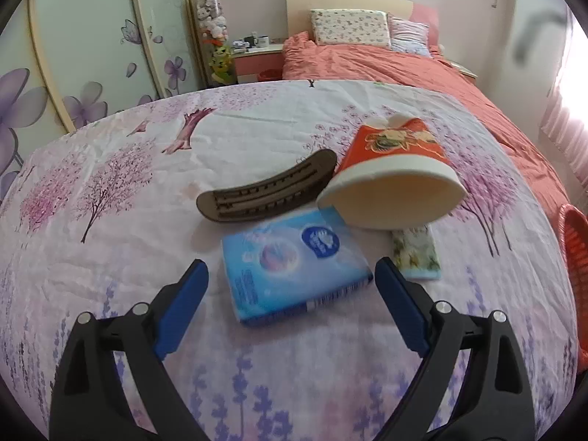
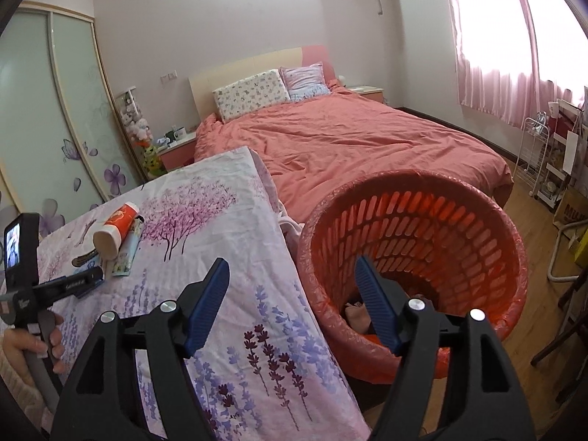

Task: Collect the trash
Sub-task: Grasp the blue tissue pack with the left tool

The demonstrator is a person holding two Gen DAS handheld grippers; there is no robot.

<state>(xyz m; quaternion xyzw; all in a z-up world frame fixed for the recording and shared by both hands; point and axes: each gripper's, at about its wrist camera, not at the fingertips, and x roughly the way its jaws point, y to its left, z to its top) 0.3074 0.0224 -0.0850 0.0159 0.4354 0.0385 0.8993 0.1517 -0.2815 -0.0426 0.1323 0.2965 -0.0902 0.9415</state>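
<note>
**Both grippers empty, trash on the cloth**

In the left wrist view, the left gripper (image 1: 290, 275) has its jaws spread around a blue tissue pack (image 1: 294, 264) without touching it. A brown comb-like piece (image 1: 268, 193) lies above, a tipped red paper cup (image 1: 393, 180) at centre right. In the right wrist view, the right gripper (image 2: 290, 275) is spread and empty beside the red basket (image 2: 422, 213) at right.

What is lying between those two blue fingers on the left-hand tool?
A blue tissue pack lies on the floral cloth between the open left gripper's fingers, untouched, in the left wrist view.
</note>
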